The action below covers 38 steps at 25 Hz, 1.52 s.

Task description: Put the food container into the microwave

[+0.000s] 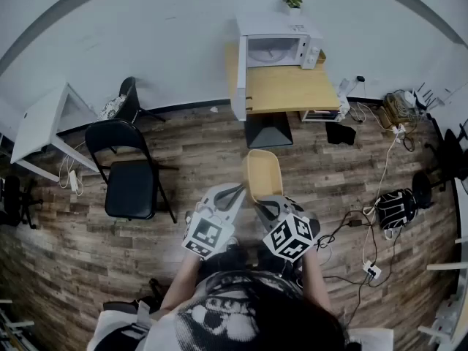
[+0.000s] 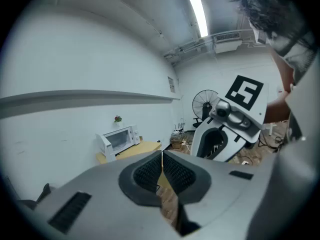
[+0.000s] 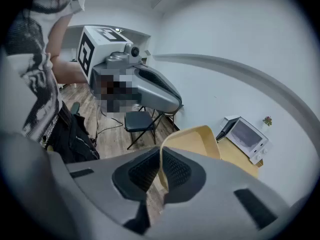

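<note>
Jaws of the side-by-side left gripper (image 1: 236, 191) and right gripper (image 1: 261, 205) pinch the food container (image 1: 263, 172).

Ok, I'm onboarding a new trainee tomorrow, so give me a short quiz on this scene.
1. True or false: the door of the microwave is shut.
2. What clamps the food container? A: the left gripper alone. B: the right gripper alone. C: both.
3. What stands on top of the microwave?
Key: 1 false, it hangs open. 2 C, each is shut on the rim. 3 a small potted plant.
</note>
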Available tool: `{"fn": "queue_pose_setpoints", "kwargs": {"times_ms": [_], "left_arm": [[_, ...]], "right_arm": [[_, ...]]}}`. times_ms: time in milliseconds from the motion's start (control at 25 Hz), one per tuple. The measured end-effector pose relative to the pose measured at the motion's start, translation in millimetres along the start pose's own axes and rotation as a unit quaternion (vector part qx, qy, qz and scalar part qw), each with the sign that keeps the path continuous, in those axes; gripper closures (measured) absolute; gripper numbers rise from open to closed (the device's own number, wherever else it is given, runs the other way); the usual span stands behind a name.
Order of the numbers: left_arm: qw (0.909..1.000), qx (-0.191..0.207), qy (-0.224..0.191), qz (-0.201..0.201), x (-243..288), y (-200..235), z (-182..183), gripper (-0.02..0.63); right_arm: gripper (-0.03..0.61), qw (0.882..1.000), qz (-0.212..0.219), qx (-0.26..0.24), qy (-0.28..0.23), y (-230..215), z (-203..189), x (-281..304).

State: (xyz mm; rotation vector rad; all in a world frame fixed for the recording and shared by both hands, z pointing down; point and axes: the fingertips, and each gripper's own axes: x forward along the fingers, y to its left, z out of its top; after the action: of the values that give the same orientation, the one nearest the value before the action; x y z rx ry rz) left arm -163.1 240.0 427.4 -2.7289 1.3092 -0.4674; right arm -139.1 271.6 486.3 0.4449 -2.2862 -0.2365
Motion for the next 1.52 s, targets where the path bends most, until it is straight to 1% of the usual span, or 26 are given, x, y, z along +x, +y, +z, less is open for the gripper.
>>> {"fn": "queue_pose_setpoints", "kwargs": {"times_ms": [280, 400, 600, 880, 1200, 1320, 1520], "left_arm": [[1.0000, 0.001, 0.000, 0.000, 5, 3, 1, 0.606], [1.0000, 0.001, 0.001, 0.001, 12, 5, 3, 0.606], [1.0000, -0.002, 0.003, 0.007, 33, 5, 7, 0.606], [0.9999, -0.004, 0.002, 0.012, 89, -8, 25, 0.606], [0.9995, 0.000, 0.000, 0.032, 159, -34, 48, 0.606], [0.9991, -0.005, 0.007, 0.041, 174, -43, 48, 0.606], [0.9988, 0.000, 0.029, 0.039, 193, -49, 50, 0.606]], "right_arm": [[0.555, 1.000, -0.007, 0.003, 0.000, -11, -2, 2], [0.557, 1.000, -0.016, 0.012, -0.005, -22, -4, 1], [0.555, 1.000, -0.013, 0.013, -0.008, -42, -17, -4], [0.555, 1.000, -0.005, 0.004, -0.006, -84, -54, -19], [0.557, 1.000, 0.004, -0.013, -0.010, -140, -107, -38], [0.557, 1.000, 0.011, -0.015, -0.015, -152, -122, -43], [0.557, 1.000, 0.014, -0.005, -0.023, -169, -138, -48]]}}
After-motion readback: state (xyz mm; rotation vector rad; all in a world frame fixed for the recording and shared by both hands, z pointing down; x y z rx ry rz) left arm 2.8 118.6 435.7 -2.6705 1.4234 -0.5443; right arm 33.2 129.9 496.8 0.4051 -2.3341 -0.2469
